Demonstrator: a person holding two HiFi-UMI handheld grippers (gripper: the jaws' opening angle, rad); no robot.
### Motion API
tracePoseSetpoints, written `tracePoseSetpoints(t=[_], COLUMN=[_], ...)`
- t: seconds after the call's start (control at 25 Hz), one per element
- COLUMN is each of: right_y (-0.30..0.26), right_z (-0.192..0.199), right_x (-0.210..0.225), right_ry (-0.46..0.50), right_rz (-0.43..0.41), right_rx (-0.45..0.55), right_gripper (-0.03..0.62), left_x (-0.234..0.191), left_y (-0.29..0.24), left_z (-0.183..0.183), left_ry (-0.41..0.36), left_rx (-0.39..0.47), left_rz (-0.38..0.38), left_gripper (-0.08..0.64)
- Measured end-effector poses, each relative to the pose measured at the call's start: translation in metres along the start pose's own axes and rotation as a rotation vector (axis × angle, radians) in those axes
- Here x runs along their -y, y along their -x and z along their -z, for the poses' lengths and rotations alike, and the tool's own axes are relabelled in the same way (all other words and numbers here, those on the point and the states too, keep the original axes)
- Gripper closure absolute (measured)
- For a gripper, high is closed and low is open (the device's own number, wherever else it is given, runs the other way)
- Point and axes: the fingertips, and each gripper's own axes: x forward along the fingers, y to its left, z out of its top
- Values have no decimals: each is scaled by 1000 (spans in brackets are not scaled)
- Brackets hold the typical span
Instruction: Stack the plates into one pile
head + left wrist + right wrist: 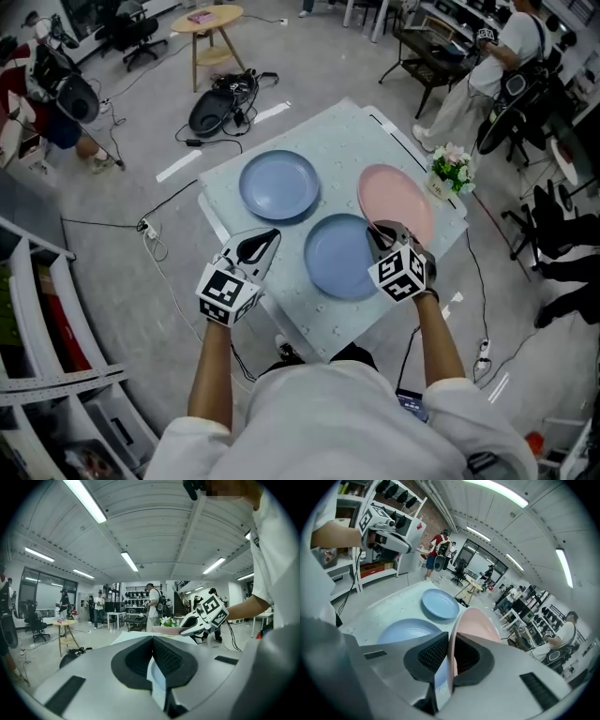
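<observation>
Three plates are over the pale table. A blue plate lies at the far left and a second blue plate near the front. My right gripper is shut on the near rim of the pink plate. The right gripper view shows that rim between the pads, with the pink plate tilted above both blue plates. My left gripper is shut with nothing in it and hovers off the table's left front edge. In its own view the right gripper holds the pink plate.
A small pot of flowers stands at the table's right edge. White shelving runs along the left. A black bag with cables lies on the floor behind the table, near a round wooden table. A person stands at the far right.
</observation>
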Motion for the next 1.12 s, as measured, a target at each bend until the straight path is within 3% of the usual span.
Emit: tracePoseSetpoints(t=[0.36, 0.84, 1.12], right_y=[20, -14, -31], right_z=[-7, 18, 31], right_x=[-76, -144, -177], right_ry=[36, 155, 127], right_rz=[-54, -174, -294], right_rx=[10, -50, -89], right_gripper=[547, 546, 543], left_x=[16, 16, 16], left_y=[24, 43, 37], left_z=[4, 37, 52], left_ry=[7, 54, 65], left_rx=[22, -19, -53], left_rz=[-16, -82, -74], left_gripper=[542, 541, 541])
